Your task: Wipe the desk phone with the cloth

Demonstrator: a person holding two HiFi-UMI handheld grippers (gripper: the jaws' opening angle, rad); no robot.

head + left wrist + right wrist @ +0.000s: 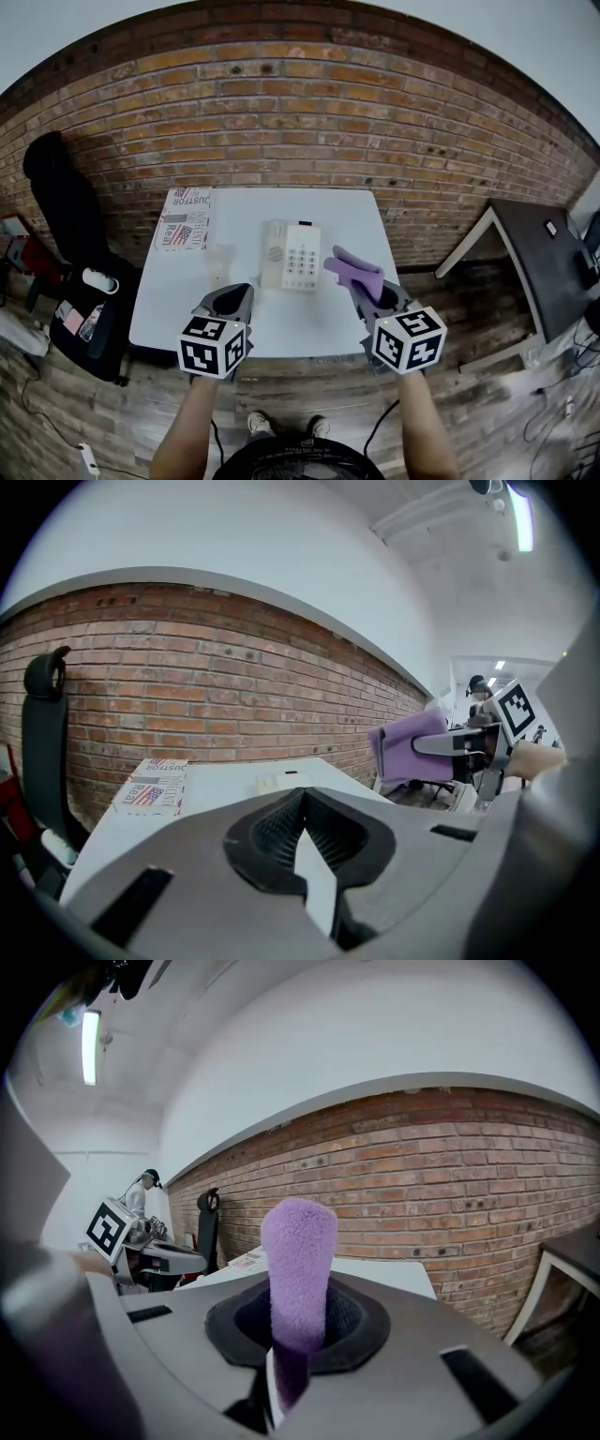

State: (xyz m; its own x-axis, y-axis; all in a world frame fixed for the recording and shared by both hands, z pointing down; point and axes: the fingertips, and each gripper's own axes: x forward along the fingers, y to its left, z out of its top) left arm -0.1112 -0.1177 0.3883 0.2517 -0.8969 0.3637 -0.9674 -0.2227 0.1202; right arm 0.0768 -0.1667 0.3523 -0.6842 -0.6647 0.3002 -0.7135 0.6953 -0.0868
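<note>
The white, rectangular desk phone [292, 255] with a keypad lies flat near the middle of the square white table [309, 323]. The right gripper [368, 287] is clamped on a fuzzy purple cloth [354, 267], which sticks up beyond its jaws just right of the phone, above the table. The left gripper [234, 293] hangs over the near edge, left of the phone, its jaws together with nothing between them. A printed cardboard box [185, 217] lies at the far left corner.
</note>
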